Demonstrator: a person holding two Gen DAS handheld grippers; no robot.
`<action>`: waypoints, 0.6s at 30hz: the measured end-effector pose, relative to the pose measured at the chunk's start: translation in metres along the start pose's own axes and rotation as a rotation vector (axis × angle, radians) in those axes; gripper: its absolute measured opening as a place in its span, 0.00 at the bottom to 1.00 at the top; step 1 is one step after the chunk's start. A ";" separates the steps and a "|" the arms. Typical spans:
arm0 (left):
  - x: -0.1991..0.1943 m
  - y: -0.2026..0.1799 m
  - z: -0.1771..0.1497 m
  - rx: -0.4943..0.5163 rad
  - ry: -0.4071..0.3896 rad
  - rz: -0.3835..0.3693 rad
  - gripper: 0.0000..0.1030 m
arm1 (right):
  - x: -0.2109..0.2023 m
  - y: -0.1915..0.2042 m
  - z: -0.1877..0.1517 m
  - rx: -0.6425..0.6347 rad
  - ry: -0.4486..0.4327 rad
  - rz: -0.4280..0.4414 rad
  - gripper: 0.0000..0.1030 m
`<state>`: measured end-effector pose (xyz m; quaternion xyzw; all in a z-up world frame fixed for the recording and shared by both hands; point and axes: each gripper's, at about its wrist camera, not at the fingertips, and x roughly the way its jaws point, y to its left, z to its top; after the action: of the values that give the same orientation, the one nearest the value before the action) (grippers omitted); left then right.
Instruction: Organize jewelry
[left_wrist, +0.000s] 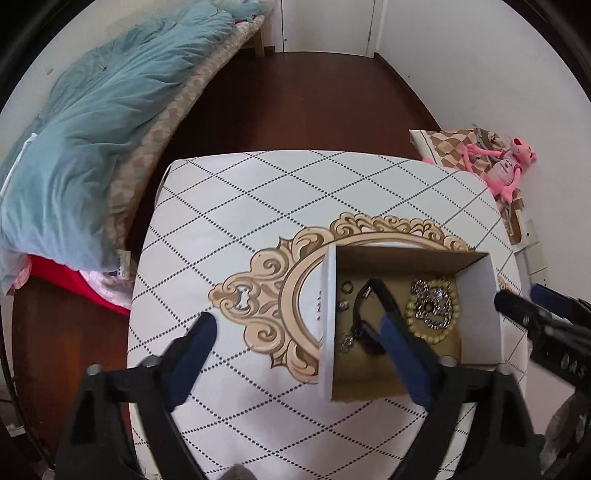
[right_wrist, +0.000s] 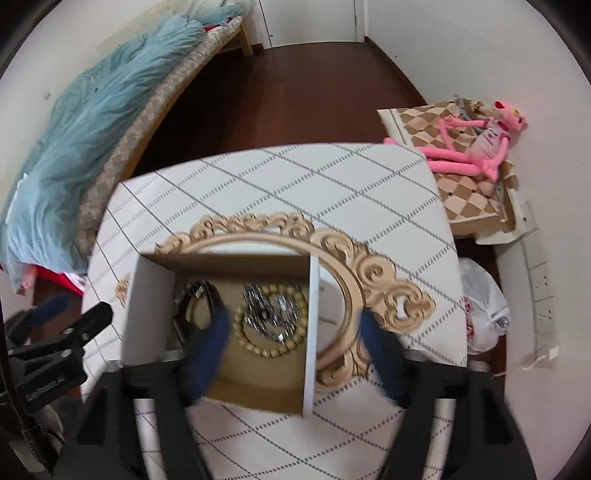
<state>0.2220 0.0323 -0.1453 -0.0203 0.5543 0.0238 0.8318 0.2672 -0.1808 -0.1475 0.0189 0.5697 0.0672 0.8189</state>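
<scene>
A white cardboard box (left_wrist: 480, 295) with a brown inside stands on the patterned table (left_wrist: 240, 206). In it lie a beige bead bracelet (left_wrist: 439, 334), a silver chain pile (left_wrist: 430, 301), a black watch (left_wrist: 369, 317) and small rings (left_wrist: 346, 287). My left gripper (left_wrist: 301, 343) is open and empty, straddling the box's left wall. My right gripper (right_wrist: 295, 332) is open and empty, straddling the box's right wall (right_wrist: 312, 332); the bracelet (right_wrist: 266, 347), chains (right_wrist: 269, 310) and watch (right_wrist: 195, 302) show between its fingers.
A bed with a teal duvet (left_wrist: 96, 140) lies to the left. A pink plush toy (right_wrist: 476, 144) sits on a checkered board at the right. A white plastic bag (right_wrist: 484, 310) lies beside the table. Dark wood floor (left_wrist: 314, 96) runs beyond the table.
</scene>
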 end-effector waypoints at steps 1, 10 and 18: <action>0.000 0.000 -0.004 0.001 -0.001 0.014 0.89 | 0.000 0.000 -0.004 -0.002 0.001 -0.011 0.84; -0.021 -0.006 -0.026 0.009 -0.060 0.079 1.00 | -0.009 0.003 -0.047 0.002 -0.006 -0.126 0.98; -0.067 -0.012 -0.037 0.004 -0.114 0.038 1.00 | -0.060 0.004 -0.066 0.030 -0.087 -0.158 0.98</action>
<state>0.1626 0.0170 -0.0974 -0.0067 0.5062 0.0395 0.8615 0.1848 -0.1881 -0.1142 -0.0106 0.5342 -0.0070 0.8453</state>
